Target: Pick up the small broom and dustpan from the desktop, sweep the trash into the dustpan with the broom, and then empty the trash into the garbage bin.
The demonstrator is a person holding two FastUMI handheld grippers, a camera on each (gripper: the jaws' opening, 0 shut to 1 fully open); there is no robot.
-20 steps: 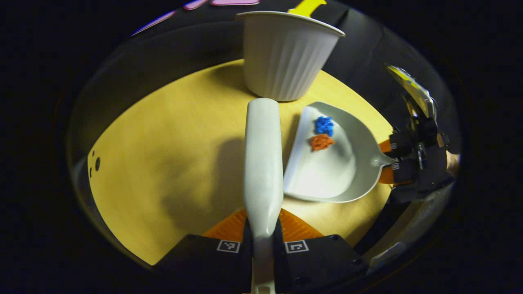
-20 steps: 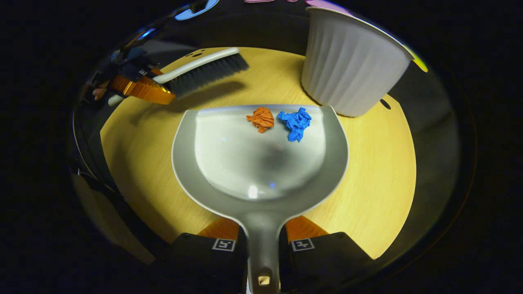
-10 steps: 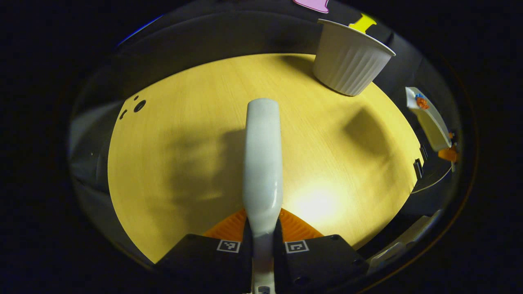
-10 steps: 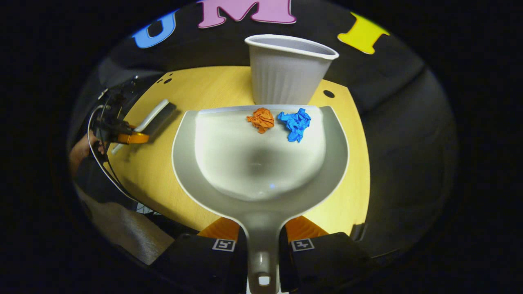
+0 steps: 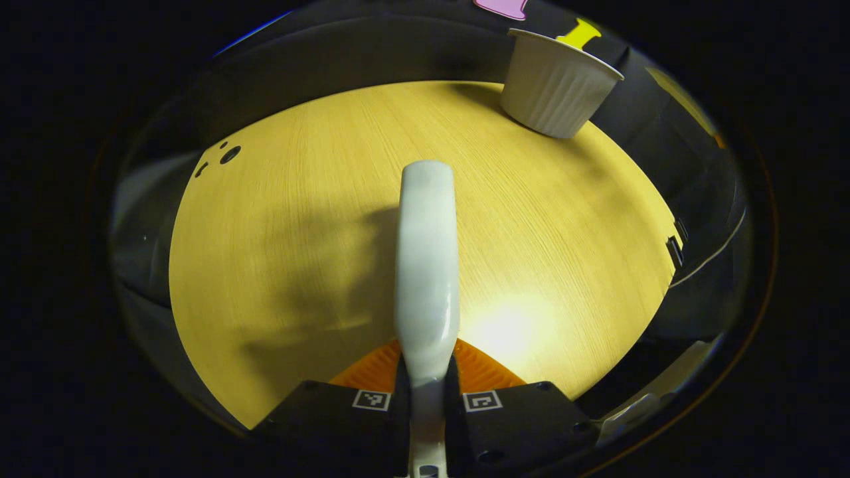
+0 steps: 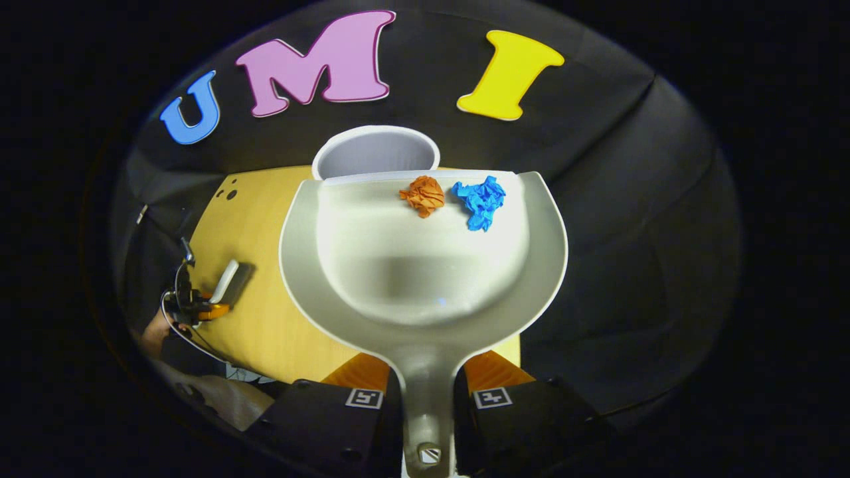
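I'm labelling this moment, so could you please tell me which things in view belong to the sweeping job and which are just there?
Job:
- dustpan
- orange paper scrap
- blue paper scrap
- broom
- white ribbed bin

Just there:
- wooden desktop
- cable

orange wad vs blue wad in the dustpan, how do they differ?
Colour: the orange wad is orange, the blue wad bright blue. Size: the blue wad looks a bit larger and more ragged, the orange wad tighter and rounder. Position in the right gripper view: the orange wad sits nearer the middle of the dustpan lip, the blue wad to its right. Shared: both are crumpled scraps lying close by the front edge, near the bin.
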